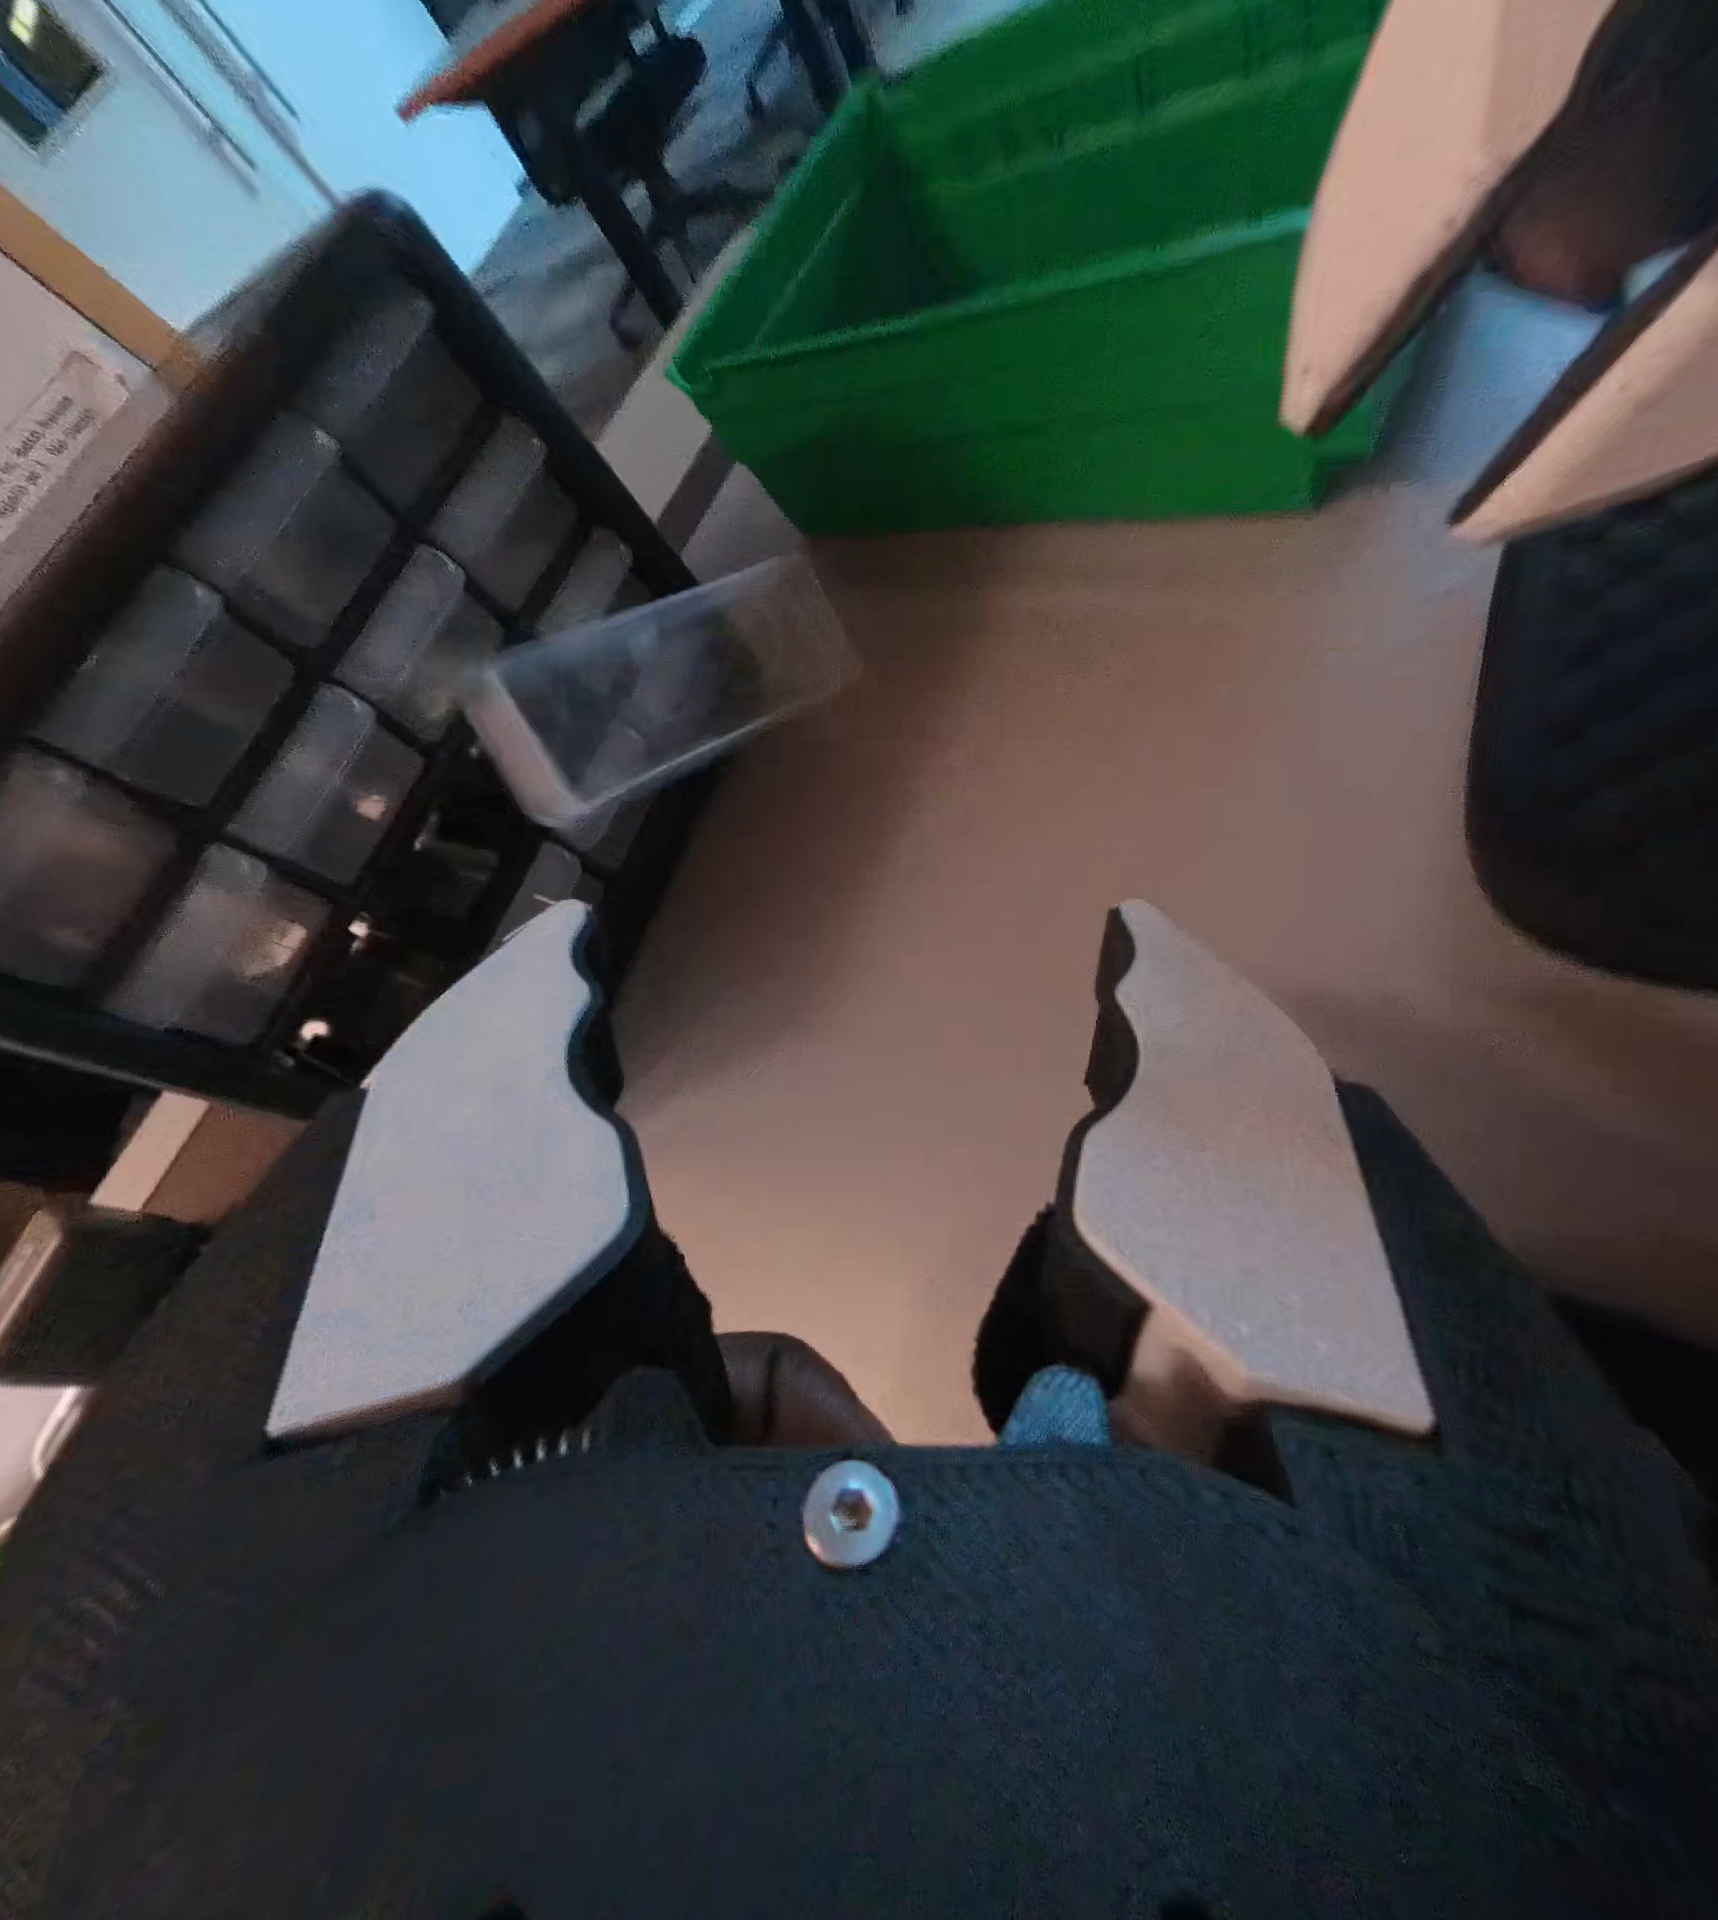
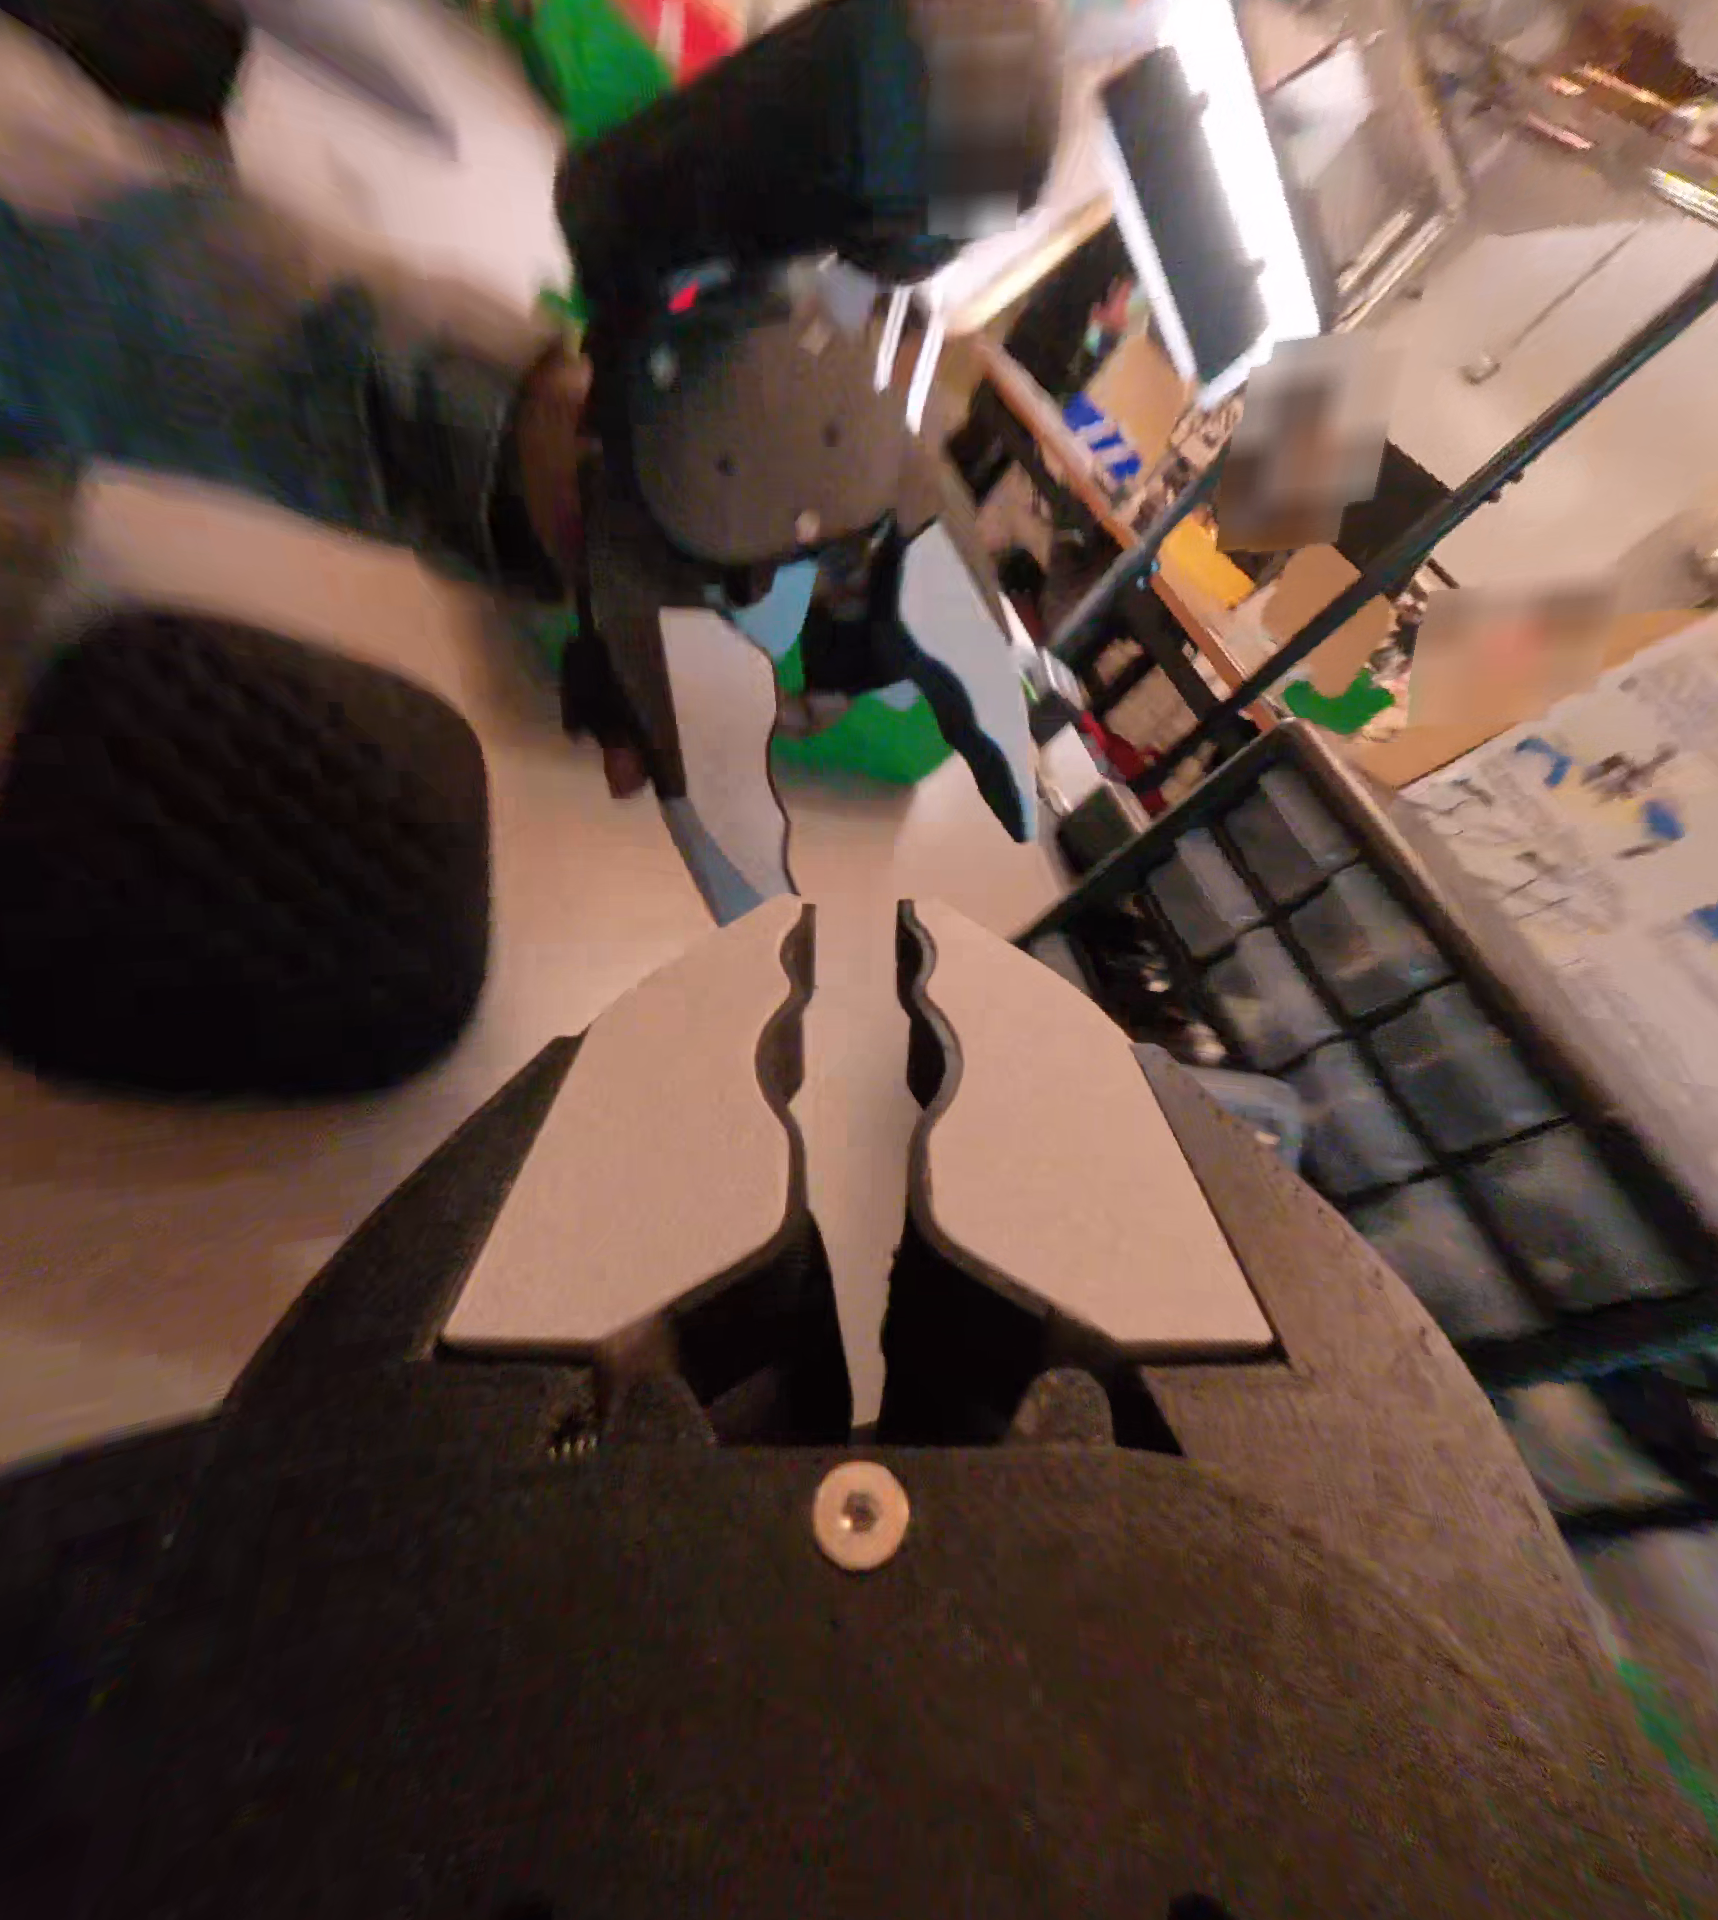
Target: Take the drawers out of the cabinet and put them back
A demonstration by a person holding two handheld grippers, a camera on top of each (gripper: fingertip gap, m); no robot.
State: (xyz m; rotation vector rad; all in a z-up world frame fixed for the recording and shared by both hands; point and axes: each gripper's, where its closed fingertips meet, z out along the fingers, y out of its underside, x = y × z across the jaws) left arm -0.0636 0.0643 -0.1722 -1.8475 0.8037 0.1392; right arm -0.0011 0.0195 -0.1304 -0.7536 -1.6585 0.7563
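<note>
Left hand-held gripper (image 1: pixel 850 925) spread wide and empty; right hand-held gripper (image 2: pixel 855 914) nearly closed, empty

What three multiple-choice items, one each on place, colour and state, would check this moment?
1. Where is the clear drawer?
A. sticking out of the cabinet
B. in the left claw
C. inside the bin

2. What colour is the bin?
A. red
B. green
C. blue

3. How does the left claw stand?
A. shut on the drawer
B. shut, empty
C. open, empty

Key: 1 A, the drawer juts from the cabinet's front over the table; 2 B, the bin's walls are bright green; 3 C, bare table shows in the wide gap between its fingers.
</note>
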